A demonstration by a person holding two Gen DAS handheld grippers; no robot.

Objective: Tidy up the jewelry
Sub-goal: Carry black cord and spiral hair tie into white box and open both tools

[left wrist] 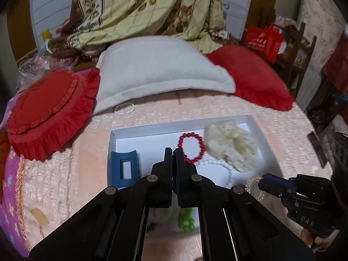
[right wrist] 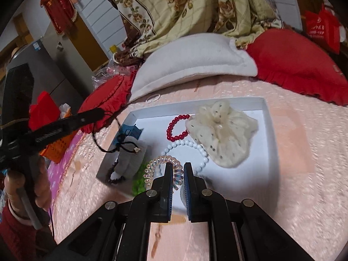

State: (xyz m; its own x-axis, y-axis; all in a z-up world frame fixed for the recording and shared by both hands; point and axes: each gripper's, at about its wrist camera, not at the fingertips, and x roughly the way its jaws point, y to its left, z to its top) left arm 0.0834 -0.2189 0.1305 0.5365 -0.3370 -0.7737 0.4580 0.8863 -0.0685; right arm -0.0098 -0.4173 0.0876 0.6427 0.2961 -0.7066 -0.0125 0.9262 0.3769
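Note:
A white tray (left wrist: pixel 180 124) (right wrist: pixel 195 104) lies on the pink bedspread. It holds a red bead bracelet (left wrist: pixel 191 148) (right wrist: pixel 177 128), a cream scrunchie (left wrist: pixel 232 148) (right wrist: pixel 221 132), a white bead bracelet (left wrist: pixel 217 165) (right wrist: pixel 189 146) and a blue hair claw (left wrist: pixel 124 167) (right wrist: pixel 130 130). My left gripper (left wrist: pixel 173 150) (right wrist: pixel 99 112) hovers over the tray's left side, shut on a black cord necklace (right wrist: pixel 118 148) that dangles into the tray. My right gripper (right wrist: pixel 178 165) (left wrist: pixel 263 179) is shut on a clear spiral hair tie (right wrist: pixel 156 163) (left wrist: pixel 252 181) over the tray's near edge.
A green bead piece (left wrist: pixel 184 219) (right wrist: pixel 139 180) and a dark bead bracelet (right wrist: pixel 115 176) lie at the tray's near left. A clear ring (left wrist: pixel 125 108) (right wrist: pixel 153 97) rests on the bed behind the tray. White pillow (left wrist: pixel 156 69) and red cushions (left wrist: pixel 47 113) line the back.

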